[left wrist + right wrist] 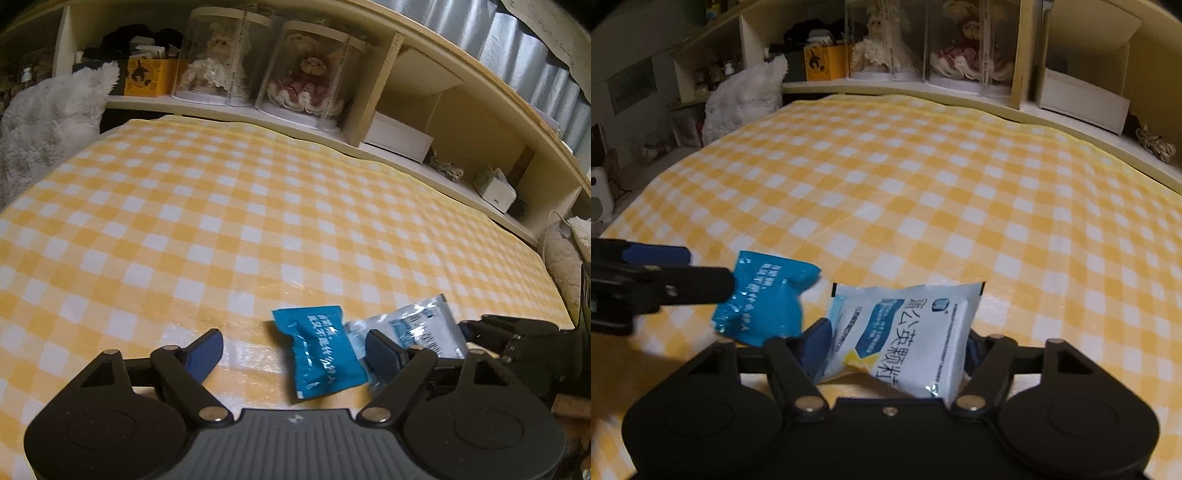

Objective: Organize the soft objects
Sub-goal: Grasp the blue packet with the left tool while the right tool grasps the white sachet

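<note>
A teal blue packet [321, 354] lies on the yellow checked blanket [221, 221] near its front edge. My left gripper [295, 350] stands open around it: the packet is close to the right finger [384, 354], and a wide gap separates it from the left finger. Right beside it is a white packet with blue print [905, 332]. My right gripper [897, 347] is shut on this packet, with its pads against the two side edges. In the right wrist view the left gripper's fingers [701, 284] reach in from the left over the blue packet [768, 295].
A white fluffy plush [48, 122] leans at the bed's far left corner. The headboard shelf [236, 110] holds two dolls in clear cases [303, 74], an orange box [147, 77], a white box [399, 142] and small items. Beyond the packets the blanket stretches flat.
</note>
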`<state>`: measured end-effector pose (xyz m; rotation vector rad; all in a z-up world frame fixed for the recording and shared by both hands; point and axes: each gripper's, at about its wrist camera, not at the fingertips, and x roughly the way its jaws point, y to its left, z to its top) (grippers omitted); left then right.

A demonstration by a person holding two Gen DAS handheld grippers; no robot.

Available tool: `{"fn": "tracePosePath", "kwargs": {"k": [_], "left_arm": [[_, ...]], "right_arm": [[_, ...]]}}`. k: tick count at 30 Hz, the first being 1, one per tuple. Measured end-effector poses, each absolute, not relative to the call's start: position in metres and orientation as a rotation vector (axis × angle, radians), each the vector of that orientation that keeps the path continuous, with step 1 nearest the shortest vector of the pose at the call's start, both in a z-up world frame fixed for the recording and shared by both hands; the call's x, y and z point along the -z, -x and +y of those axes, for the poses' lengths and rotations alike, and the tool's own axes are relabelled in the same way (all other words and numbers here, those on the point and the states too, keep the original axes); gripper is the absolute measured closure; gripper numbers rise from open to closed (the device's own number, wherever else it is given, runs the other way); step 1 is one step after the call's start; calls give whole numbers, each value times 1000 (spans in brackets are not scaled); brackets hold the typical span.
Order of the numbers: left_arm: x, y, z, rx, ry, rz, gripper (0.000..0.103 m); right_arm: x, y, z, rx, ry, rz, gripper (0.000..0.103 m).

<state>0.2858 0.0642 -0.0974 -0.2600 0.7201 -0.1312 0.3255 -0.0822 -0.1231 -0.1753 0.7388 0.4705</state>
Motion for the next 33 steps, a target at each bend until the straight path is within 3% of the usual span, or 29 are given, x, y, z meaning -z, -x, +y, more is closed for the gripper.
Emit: {"fn": "tracePosePath", "kwargs": {"k": [11, 16, 18, 19, 20, 24, 26, 33], "left_arm": [[106, -285, 53, 124, 137, 760, 34], [108, -284, 49, 122, 32, 783, 35], [109, -283, 45, 124, -12, 786, 47], [109, -283, 44, 121, -34, 785, 47], [109, -282, 44, 122, -41, 785, 48], [108, -281, 44, 116, -39, 782, 50], [108, -280, 45, 108, -35, 779, 51], [107, -283, 52, 102, -6, 775, 52]], "right_arm": [[128, -288, -54, -595, 208, 717, 38], [127, -286, -65, -553, 177, 733, 38], [128, -286, -73, -526, 170, 738, 36], [128, -287, -77, -516, 166, 742, 36], [129, -287, -80, -514, 163, 747, 34], [128, -287, -86, -475, 158, 765, 8], [127, -286, -85, -464, 151, 762, 2], [131, -281, -68, -466, 218, 795, 0]]}}
